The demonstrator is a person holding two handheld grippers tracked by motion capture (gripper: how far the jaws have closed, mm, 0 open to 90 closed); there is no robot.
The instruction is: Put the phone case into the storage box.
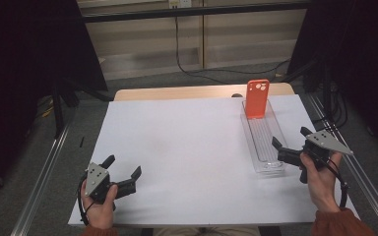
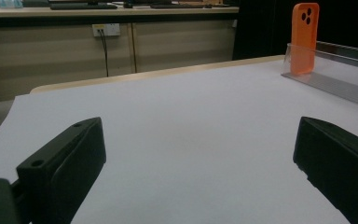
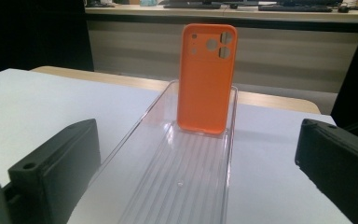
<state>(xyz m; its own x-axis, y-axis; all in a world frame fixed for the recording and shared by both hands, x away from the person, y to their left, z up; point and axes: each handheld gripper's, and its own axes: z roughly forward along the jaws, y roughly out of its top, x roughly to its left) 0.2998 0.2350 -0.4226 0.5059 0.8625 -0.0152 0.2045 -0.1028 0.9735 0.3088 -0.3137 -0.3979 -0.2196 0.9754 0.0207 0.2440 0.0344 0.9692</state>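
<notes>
Our right gripper (image 1: 289, 142), jaws wide and empty, faces the clear tray (image 1: 266, 147) at the desk's right edge. The orange phone case (image 1: 257, 98) stands upright at its far end. Our left gripper (image 1: 123, 172) gapes empty near the front left corner.

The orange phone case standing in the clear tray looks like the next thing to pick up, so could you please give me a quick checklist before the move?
1. Right gripper open: ok.
2. Left gripper open and away from the tray: ok.
3. Orange phone case upright at the far end of the clear tray: ok.
4. Right jaws lined up along the tray toward the case: ok.
5. Case leaning on the end wall or free-standing: cannot tell.
</notes>
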